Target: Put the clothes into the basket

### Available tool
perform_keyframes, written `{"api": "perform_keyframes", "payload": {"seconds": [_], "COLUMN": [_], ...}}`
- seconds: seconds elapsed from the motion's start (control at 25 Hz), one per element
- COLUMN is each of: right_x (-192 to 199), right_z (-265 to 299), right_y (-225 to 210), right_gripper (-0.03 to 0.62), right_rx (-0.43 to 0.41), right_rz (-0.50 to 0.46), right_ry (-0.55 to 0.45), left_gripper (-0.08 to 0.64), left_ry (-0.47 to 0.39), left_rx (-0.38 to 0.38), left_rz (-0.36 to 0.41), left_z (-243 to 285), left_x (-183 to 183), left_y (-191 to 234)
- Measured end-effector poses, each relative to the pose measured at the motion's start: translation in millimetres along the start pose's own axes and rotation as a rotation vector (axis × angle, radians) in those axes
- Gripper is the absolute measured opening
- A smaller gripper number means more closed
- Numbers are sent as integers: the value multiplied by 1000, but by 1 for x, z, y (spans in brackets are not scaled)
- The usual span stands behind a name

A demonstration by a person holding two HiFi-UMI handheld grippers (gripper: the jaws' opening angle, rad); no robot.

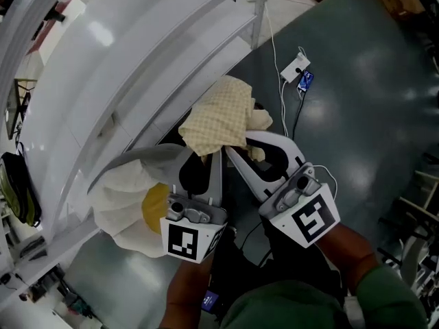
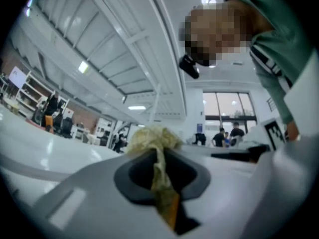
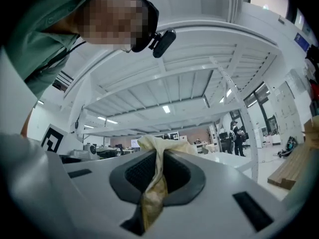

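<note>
Pinching the cloth (image 1: 221, 115) tight in 2 places — left gripper (image 1: 204, 157), right gripper (image 1: 236, 153) — hanging just right of the basket (image 1: 116, 197), nearer the left gripper.

Left gripper (image 1: 208, 157): jaws pinched on yellow cloth (image 1: 219, 118). Right gripper (image 1: 236, 155): same grip, close alongside, tips converging.

- Head view looked steeply down, close above left gripper (image 1: 204, 157) and right gripper (image 1: 236, 151).
- Each gripper view sat right behind its own jaws, aimed slightly upward at white beams (image 3: 164, 78) overhead.
- All three shared the yellow cloth (image 1: 219, 118).
</note>
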State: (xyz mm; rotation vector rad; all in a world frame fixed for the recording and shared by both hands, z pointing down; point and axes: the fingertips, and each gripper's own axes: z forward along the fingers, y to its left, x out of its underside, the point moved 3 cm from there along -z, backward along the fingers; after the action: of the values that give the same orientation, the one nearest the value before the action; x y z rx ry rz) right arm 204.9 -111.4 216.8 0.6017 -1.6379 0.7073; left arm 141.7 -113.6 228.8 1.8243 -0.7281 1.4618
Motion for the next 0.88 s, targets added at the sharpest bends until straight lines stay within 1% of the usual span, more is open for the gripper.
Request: {"api": "perform_keyframes", "payload": {"seconds": [0.12,0.32,0.48,0.56,0.76,0.88], "right_x": [44,118,169,190,227,240], "right_z": [0,-6,-13,-16,-23,-28], "right_y": [-6,-16,-24,-27,-25,-27], "right_gripper": [29,31,31,36,91,106], "right_rx": [16,34,44,48,47,53], "right_rz": [25,79,98,109,123,125], "right_ry": [73,199,288,332,447,492], "left_gripper": [32,34,41,45,75,108], "left_ry": [84,224,310,349,436,525], "left_rx": [-11,-44,-72,-80,-96,-96], "left_rz": [-32,-45,-58,-69,-109,-149], "left_z": [-5,-16,-28,-34,-49,-58], "left_x": [44,117,166,185,220,244], "left_y": [13,30,40,44,50,51]}}
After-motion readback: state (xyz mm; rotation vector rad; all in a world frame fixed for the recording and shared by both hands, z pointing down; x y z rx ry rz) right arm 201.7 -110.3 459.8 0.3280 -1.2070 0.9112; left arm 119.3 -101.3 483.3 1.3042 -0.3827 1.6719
